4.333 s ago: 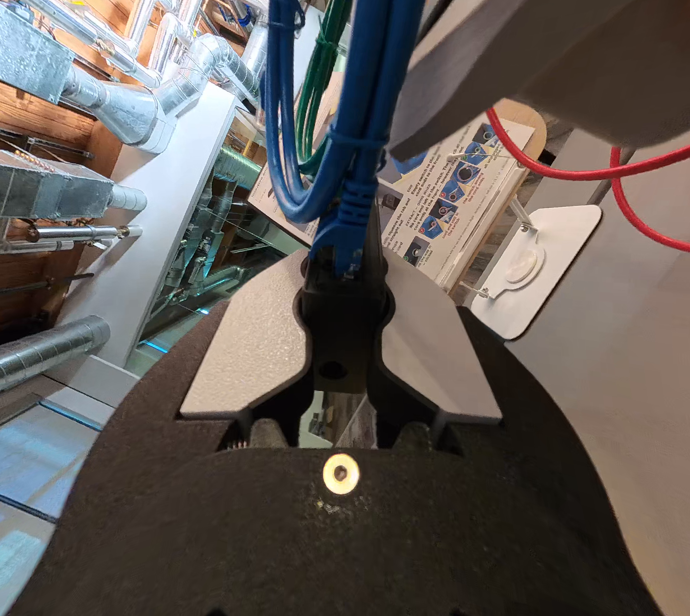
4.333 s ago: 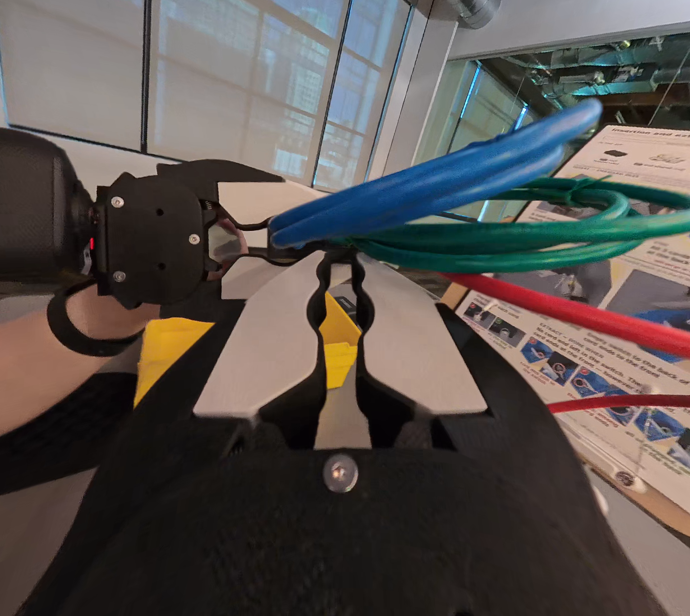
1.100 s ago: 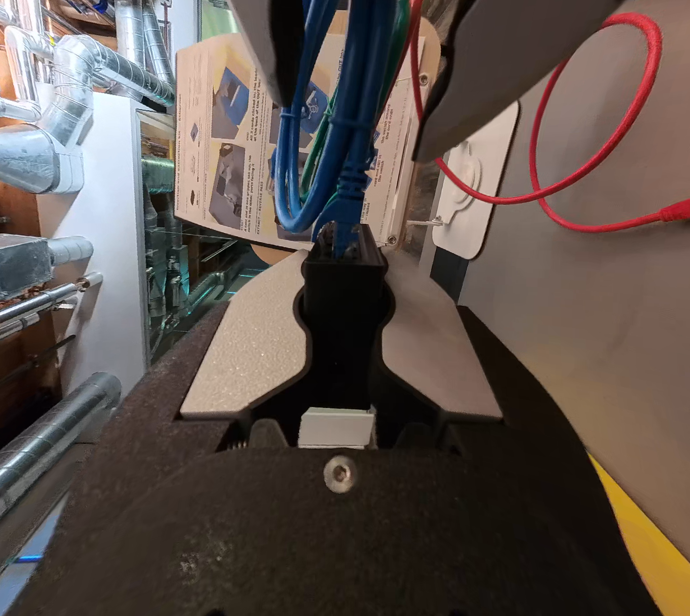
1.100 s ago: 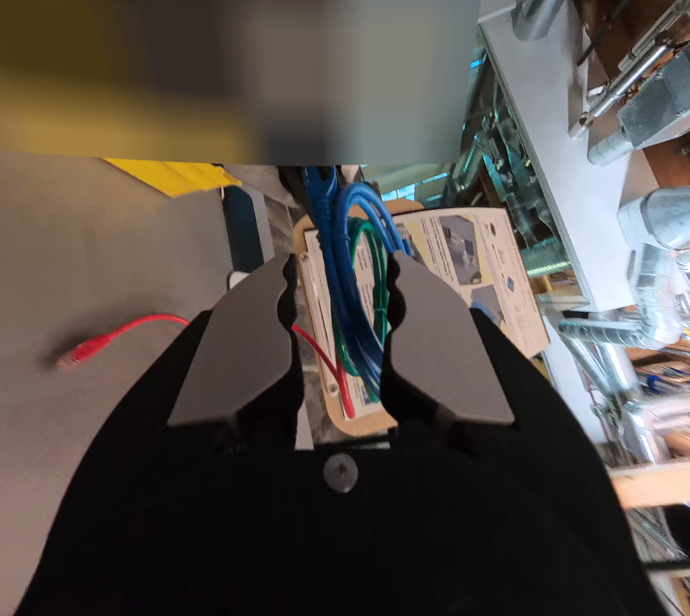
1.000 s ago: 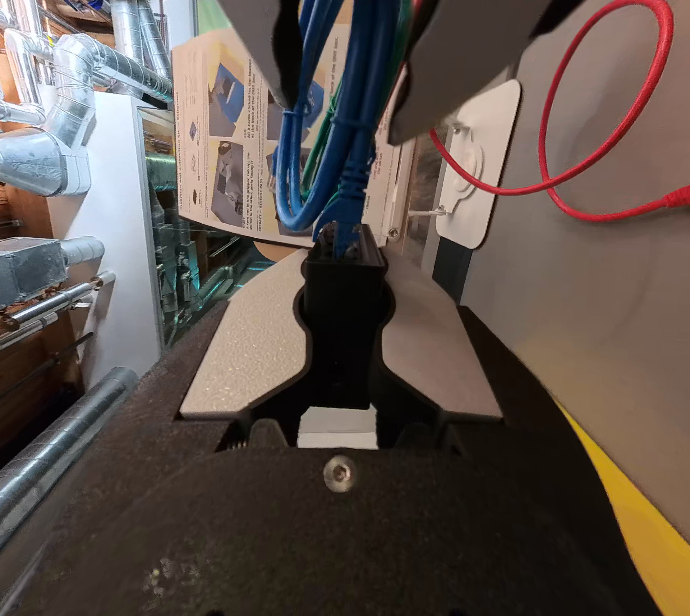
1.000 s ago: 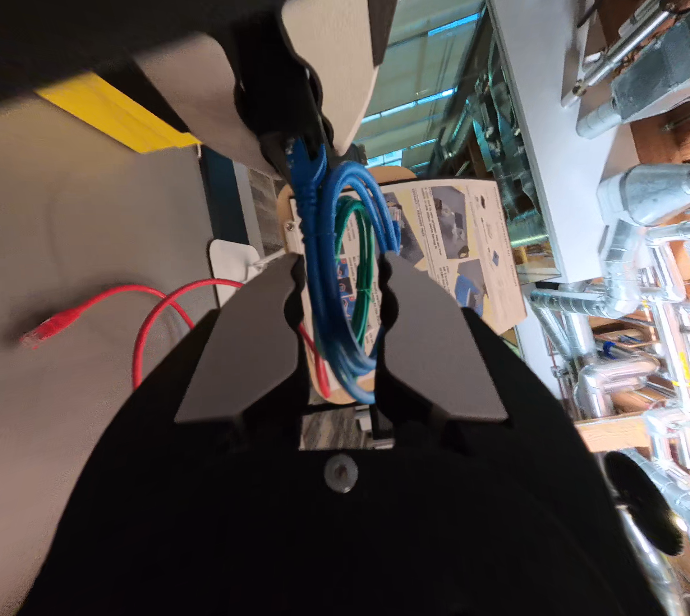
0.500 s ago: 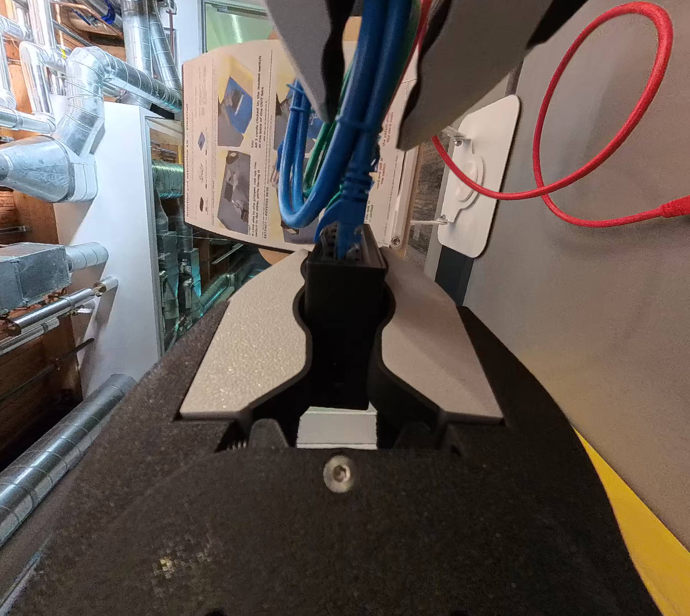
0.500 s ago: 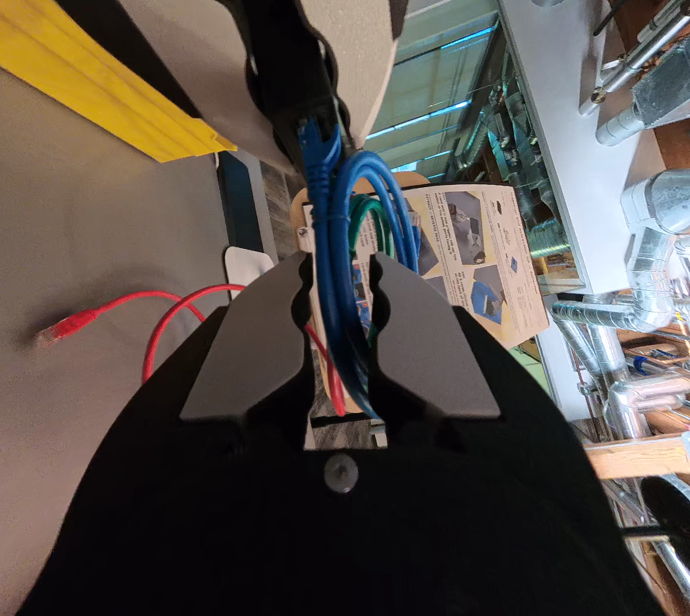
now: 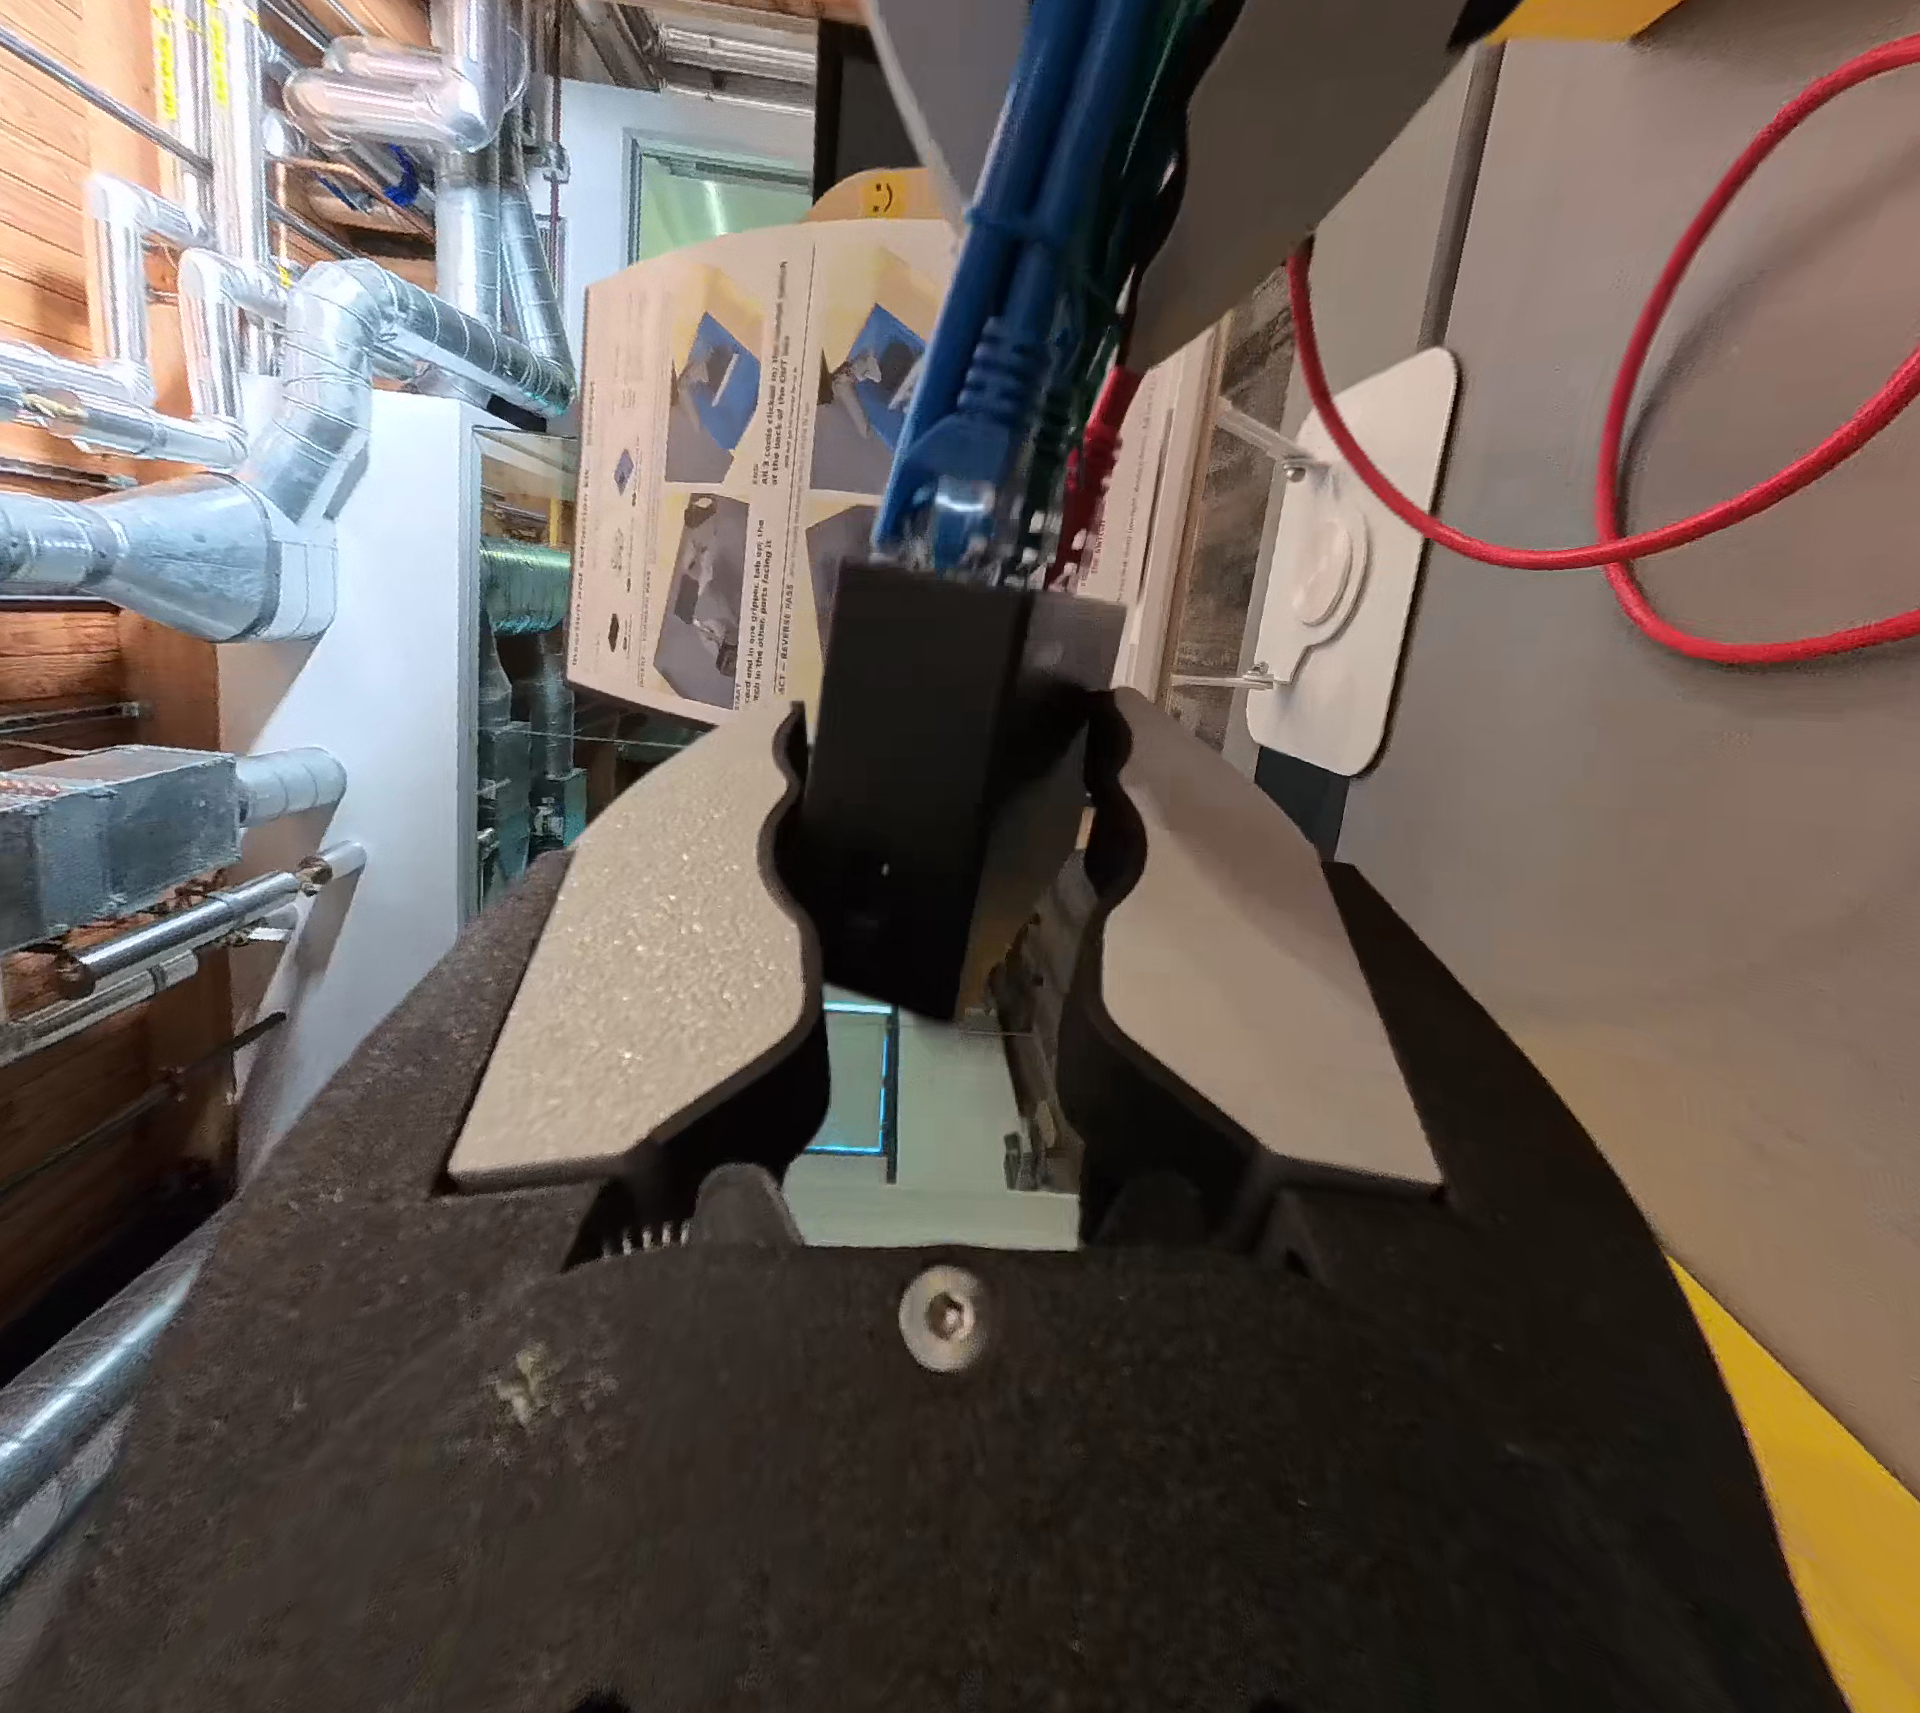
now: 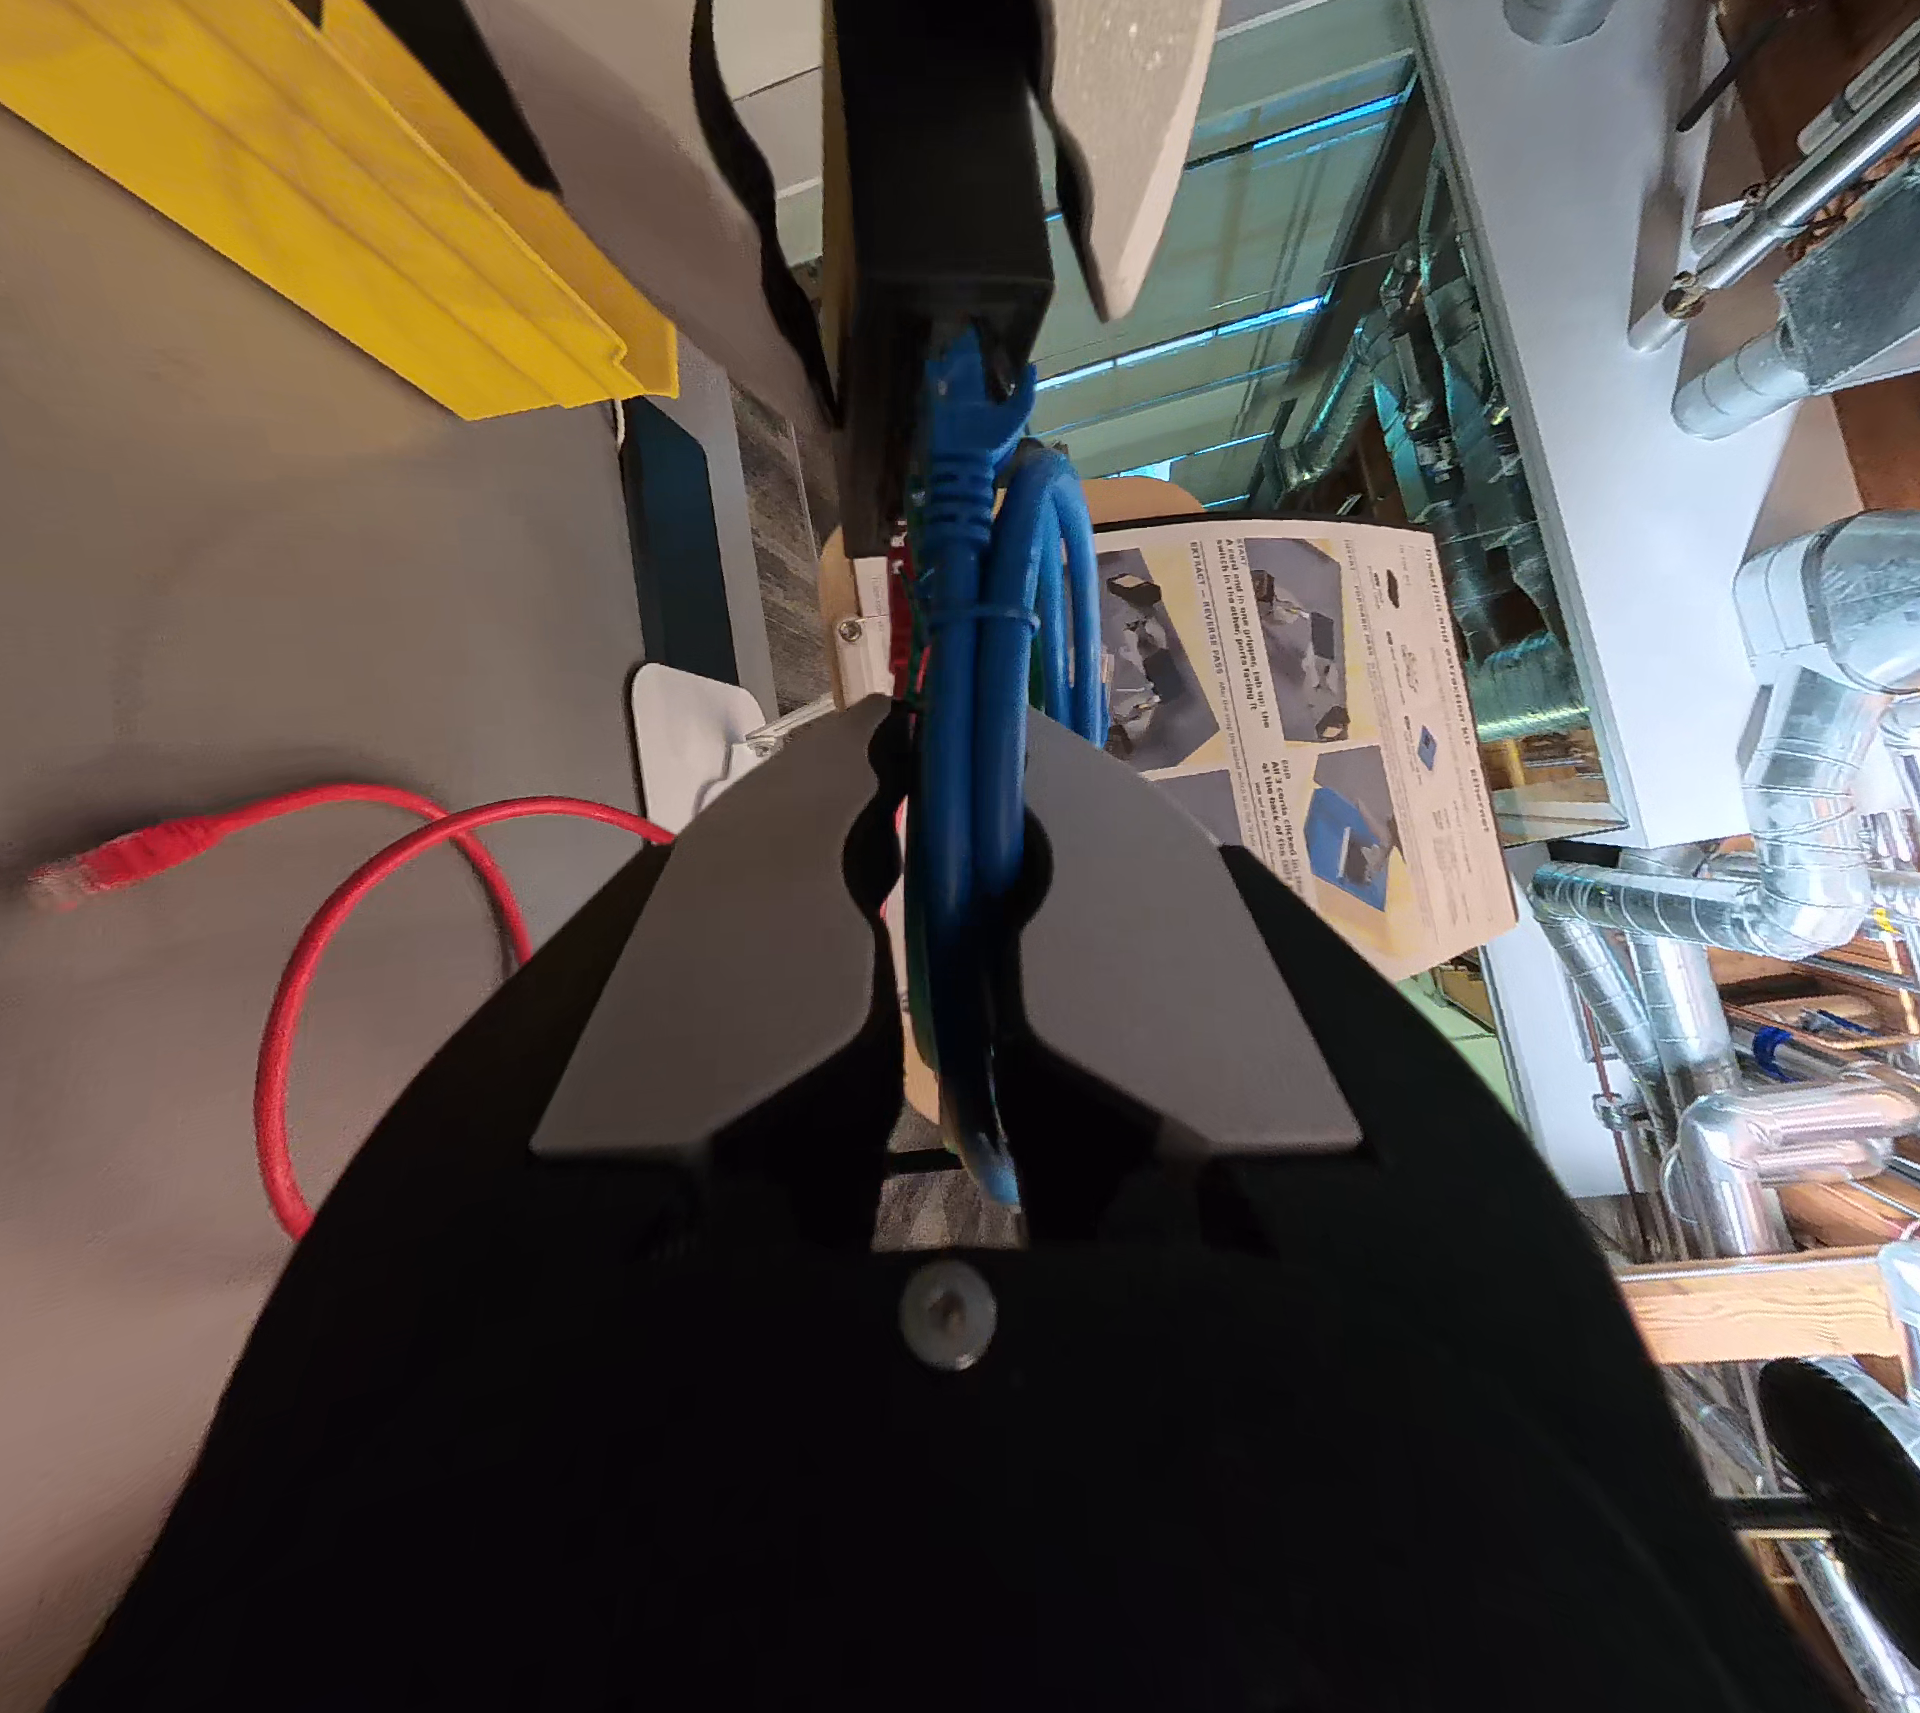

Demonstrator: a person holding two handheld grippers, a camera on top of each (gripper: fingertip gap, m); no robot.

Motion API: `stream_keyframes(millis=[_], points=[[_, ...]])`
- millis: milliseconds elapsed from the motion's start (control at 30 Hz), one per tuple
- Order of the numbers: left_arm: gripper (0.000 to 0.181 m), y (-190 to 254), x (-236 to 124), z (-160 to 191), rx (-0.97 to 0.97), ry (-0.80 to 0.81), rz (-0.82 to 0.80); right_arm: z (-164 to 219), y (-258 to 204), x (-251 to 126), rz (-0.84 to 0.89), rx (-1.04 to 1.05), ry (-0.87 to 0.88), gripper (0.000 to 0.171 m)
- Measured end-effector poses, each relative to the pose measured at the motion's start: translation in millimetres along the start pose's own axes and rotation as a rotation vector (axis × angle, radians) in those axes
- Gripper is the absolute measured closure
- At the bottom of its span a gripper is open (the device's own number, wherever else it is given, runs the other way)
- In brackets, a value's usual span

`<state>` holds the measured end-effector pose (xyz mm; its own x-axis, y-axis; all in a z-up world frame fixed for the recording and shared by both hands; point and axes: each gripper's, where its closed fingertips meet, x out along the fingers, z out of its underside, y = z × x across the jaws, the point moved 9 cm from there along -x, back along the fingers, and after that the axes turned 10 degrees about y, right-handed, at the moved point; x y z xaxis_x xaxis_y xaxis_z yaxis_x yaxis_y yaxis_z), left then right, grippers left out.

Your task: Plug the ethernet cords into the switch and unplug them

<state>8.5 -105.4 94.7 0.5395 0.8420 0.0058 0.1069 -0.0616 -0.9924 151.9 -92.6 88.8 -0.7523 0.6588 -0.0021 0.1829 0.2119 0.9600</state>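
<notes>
The black switch (image 9: 904, 790) sits tilted between my left gripper's (image 9: 951, 718) spread fingers, which stand open around it. It also shows in the right wrist view (image 10: 935, 209). A blue cord's plug (image 9: 956, 458) sits in the switch, with a green cord and a red plug (image 9: 1101, 437) beside it. My right gripper (image 10: 956, 718) is shut on the coiled blue cord (image 10: 987, 780) a little way from the switch; it also shows in the left wrist view (image 9: 1060, 250). The red cord (image 10: 312, 988) loops on the grey table, its free plug (image 10: 135, 853) lying loose.
An instruction sheet on a wooden board (image 10: 1299, 728) stands behind the cords, on a white base plate (image 9: 1340, 562). A yellow bin (image 10: 312, 157) sits on the grey table (image 9: 1662, 936). Metal ducts (image 9: 260, 520) and pipes fill the background. Spacing between my two grippers at the tips: around 6 cm.
My left gripper's jaws have spread apart and the switch has tilted between them. My right gripper has closed on the blue cord bundle and drawn nearer to the switch.
</notes>
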Motion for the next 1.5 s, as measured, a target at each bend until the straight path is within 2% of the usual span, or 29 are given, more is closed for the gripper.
stream_keyframes(millis=[200, 333, 433, 533, 633, 667, 900, 1067, 1267, 1500], points=[[0.120, -14.0, -13.0, 20.5, -0.072, 0.099, -0.006, 2.1, 4.4, -9.2, 0.018, -0.033, 0.024, 0.156], [0.128, -14.4, -21.5, 30.0, -0.156, 0.305, 0.015, -1.3, 8.7, -20.2, 0.027, -0.052, 0.095, 0.157], [0.134, -14.5, -22.6, 29.7, -0.235, 0.329, 0.060, -7.1, 12.7, -29.5, 0.020, -0.023, 0.192, 0.157], [0.137, -10.7, -23.0, 24.6, -0.210, 0.357, 0.073, -13.8, 16.4, -38.0, 0.025, 0.000, 0.297, 0.157], [0.152, -9.8, -27.1, 14.7, -0.185, 0.442, 0.049, -19.3, 17.4, -42.6, 0.009, 0.016, 0.374, 0.156], [0.152, -10.9, -28.8, 13.0, -0.167, 0.457, 0.024, -18.8, 18.1, -42.9, 0.005, 0.031, 0.381, 0.156], [0.152, -5.5, -24.4, 5.6, -0.073, 0.398, -0.012, -7.4, 18.9, -42.0, -0.023, 0.081, 0.348, 0.156], [0.137, -4.2, -25.0, 1.3, -0.205, 0.446, 0.099, -6.2, 19.0, -43.9, -0.022, 0.074, 0.362, 0.157], [0.149, -7.2, -28.8, -3.2, -0.185, 0.492, 0.043, -6.9, 17.8, -41.9, -0.005, 0.066, 0.369, 0.156], [0.151, -9.7, -19.5, -6.2, -0.152, 0.336, -0.051, -2.7, 26.1, -45.2, 0.103, 0.075, 0.334, 0.145]])
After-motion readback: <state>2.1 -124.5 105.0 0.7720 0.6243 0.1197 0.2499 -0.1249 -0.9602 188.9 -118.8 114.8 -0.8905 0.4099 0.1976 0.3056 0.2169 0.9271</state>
